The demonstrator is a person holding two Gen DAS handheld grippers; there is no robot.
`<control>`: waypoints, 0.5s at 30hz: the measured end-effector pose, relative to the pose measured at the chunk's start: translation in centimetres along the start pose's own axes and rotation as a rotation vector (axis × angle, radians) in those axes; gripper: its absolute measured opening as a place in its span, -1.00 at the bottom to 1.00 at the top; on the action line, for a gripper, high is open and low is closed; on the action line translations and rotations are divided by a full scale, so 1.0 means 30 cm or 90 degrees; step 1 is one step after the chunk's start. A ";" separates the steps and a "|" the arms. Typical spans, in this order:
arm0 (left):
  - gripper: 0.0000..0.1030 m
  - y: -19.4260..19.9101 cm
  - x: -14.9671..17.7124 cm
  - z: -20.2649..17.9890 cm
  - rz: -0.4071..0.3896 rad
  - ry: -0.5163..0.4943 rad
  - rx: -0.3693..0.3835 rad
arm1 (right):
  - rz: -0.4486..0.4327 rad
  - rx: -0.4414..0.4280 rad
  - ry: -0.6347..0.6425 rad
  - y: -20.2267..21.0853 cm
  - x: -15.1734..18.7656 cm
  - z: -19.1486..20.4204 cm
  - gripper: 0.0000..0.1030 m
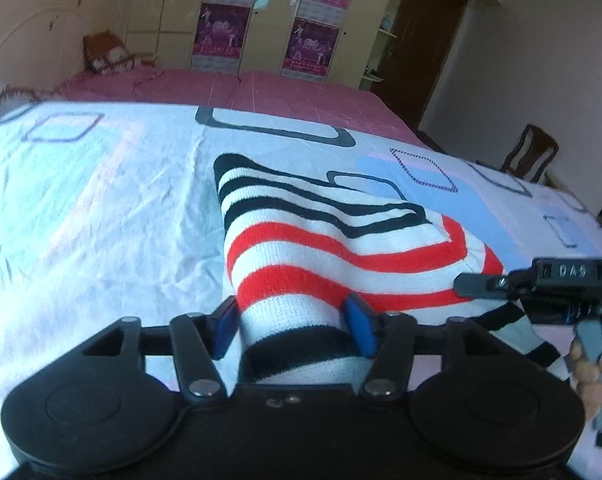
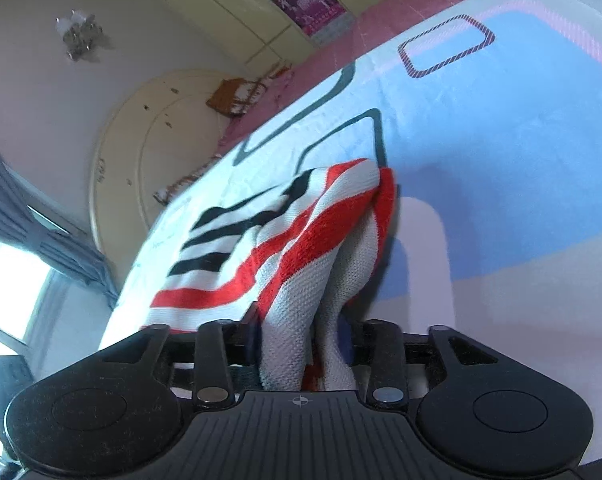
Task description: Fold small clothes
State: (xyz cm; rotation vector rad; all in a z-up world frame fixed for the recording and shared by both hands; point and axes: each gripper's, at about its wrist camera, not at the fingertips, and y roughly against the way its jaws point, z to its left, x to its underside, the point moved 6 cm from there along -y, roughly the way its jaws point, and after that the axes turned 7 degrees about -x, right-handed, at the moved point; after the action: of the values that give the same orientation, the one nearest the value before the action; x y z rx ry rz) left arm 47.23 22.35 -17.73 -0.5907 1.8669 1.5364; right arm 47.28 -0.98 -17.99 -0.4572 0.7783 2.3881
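Observation:
A small knitted garment (image 1: 301, 232) with white, red and black stripes lies partly on the bed sheet (image 1: 101, 208) and is lifted at its near edge. My left gripper (image 1: 293, 326) is shut on its near edge, the cloth bunched between the blue pads (image 1: 361, 320). My right gripper (image 2: 305, 332) is shut on another part of the same garment (image 2: 301, 240), which hangs folded from it. The right gripper also shows in the left wrist view (image 1: 541, 280), at the garment's right side.
The sheet (image 2: 501, 160) is white and blue with dark rounded rectangles. A pink cover (image 1: 261, 88) lies beyond it. A headboard (image 1: 21, 40) and pillows stand far left, wardrobes (image 1: 261, 12) behind, a wooden chair (image 1: 533, 152) at the right.

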 end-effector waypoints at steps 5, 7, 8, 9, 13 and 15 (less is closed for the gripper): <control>0.23 0.058 -0.031 -0.008 -0.045 -0.032 -0.045 | -0.010 0.039 0.046 0.032 -0.013 0.044 -0.19; 0.23 0.086 -0.035 0.002 -0.078 -0.047 -0.058 | -0.019 0.062 0.081 0.038 -0.018 0.070 -0.19; 0.23 0.092 -0.044 0.000 -0.089 -0.052 -0.061 | -0.027 0.076 0.094 0.040 -0.023 0.078 -0.19; 0.23 0.090 -0.054 -0.001 -0.092 -0.055 -0.058 | -0.036 0.085 0.103 0.040 -0.027 0.083 -0.19; 0.08 0.051 -0.087 -0.020 -0.077 -0.036 -0.031 | -0.079 0.120 0.133 0.039 -0.064 0.112 -0.19; 0.08 0.005 -0.095 -0.029 -0.054 -0.023 -0.021 | -0.077 0.130 0.157 0.008 -0.081 0.139 -0.19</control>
State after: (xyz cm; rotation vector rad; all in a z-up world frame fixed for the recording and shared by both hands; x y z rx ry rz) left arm 48.94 21.36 -15.49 -0.6452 1.7691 1.5158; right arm 48.45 0.43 -13.52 -0.7005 1.0595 2.1388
